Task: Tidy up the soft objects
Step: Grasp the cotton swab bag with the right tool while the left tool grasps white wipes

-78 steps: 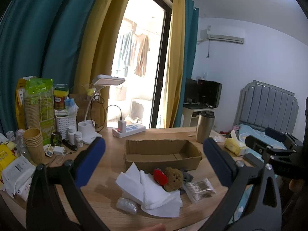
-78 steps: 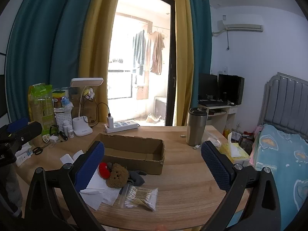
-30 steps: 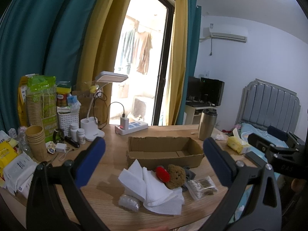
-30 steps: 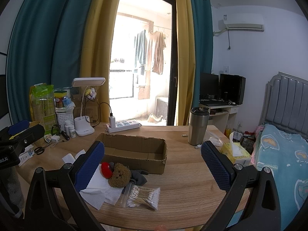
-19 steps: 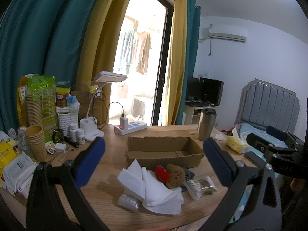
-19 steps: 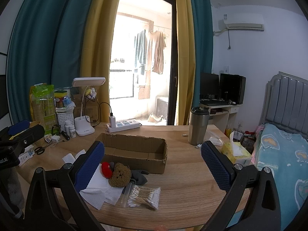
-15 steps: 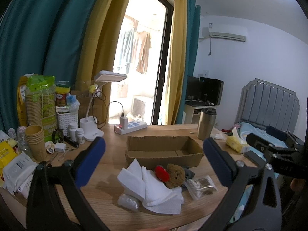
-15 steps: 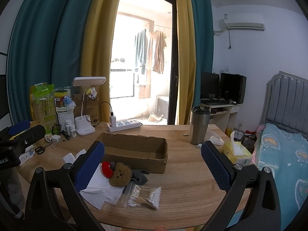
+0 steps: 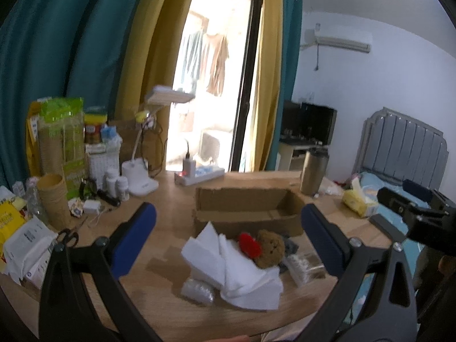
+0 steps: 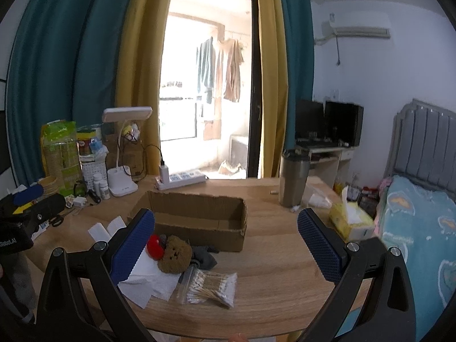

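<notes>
At the far left of the wooden counter (image 10: 270,259) stood a tall green-wrapped sleeve of paper cups (image 9: 61,139), its print too blurred to read, and a loose stack of ribbed brown cups (image 9: 54,199). A white woven basket (image 9: 98,162) and small white bottles (image 10: 101,185) sat beside a white desk lamp (image 10: 125,148). In the right wrist view the left gripper (image 10: 28,213) showed at the left edge as a black body with partial white lettering, apparently "ooot.AI"; nothing else was legible.

A white power strip (image 10: 182,181) lay behind a shallow, open corrugated cardboard box (image 10: 196,219) with ragged edges. Just in front of the box lay the soft things: crumpled white tissue sheets (image 9: 236,268), a round red plush piece (image 10: 154,246) touching a fuzzy brown teddy bear (image 10: 174,258), and grey cloth (image 10: 203,256) beside the bear. A clear bag of cotton swabs (image 10: 211,285) lay just in front of them, and a small crinkled plastic bundle (image 9: 198,290) lay by the tissues.

In the left wrist view the pile lay between the left gripper's wide-spread blue-padded jaws, well apart from both. The right gripper (image 10: 226,242) also had its jaws spread, holding nothing; the bear lay just beside its left pad, lower on the counter.

Rightward stood a steel tumbler (image 10: 293,176) and a yellow tissue pack (image 10: 350,222), then a bed (image 10: 421,228) with a blue printed cover.
</notes>
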{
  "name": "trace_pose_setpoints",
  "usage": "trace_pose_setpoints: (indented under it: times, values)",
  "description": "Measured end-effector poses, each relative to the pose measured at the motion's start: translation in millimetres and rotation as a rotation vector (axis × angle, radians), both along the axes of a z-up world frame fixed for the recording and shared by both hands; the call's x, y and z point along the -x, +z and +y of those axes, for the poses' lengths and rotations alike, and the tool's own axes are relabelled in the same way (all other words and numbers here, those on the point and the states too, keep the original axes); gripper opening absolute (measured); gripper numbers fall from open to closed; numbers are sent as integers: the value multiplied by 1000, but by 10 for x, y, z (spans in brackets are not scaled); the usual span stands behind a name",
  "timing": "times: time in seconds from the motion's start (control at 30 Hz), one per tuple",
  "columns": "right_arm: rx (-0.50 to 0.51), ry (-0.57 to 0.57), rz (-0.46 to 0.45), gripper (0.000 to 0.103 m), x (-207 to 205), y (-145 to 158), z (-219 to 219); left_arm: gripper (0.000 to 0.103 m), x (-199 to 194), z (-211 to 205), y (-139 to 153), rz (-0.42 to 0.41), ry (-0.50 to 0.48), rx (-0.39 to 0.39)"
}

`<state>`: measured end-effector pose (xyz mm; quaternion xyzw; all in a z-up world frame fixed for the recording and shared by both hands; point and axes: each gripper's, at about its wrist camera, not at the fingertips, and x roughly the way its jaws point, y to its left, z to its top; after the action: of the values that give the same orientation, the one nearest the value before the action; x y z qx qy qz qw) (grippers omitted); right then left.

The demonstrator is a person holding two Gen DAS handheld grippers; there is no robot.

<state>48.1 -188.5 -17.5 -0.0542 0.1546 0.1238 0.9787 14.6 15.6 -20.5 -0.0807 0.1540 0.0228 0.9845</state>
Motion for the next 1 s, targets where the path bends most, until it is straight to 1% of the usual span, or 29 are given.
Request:
trace_pose_setpoints:
  times: [0.27, 0.53, 0.6, 0.77, 0.83, 0.93, 1.0]
  values:
    - [21, 9, 100, 103, -261, -285, 68, 102, -302, -28, -353, 127, -37, -15]
    - [30, 3, 225, 103, -547, -645, 73, 102, -554, -91, -680, 239, -70, -27]
    - [33, 3, 260, 103, -628, -764, 74, 102, -572, -125, -705, 245, -75, -40]
    - [30, 13, 317, 103, -773, -957, 53, 101, -542, -289, -631, 181, -139, -92]
    - [29, 17, 338, 103, -820, -1018, 34, 101, -647, -375, -681, 210, -184, -97]
    - [25, 29, 375, 102, -891, -1139, 13, 83, -830, -454, -808, 279, -213, -99]
    - [25, 41, 393, 102, -921, -1203, 28, 79, -929, -483, -895, 327, -206, -105]
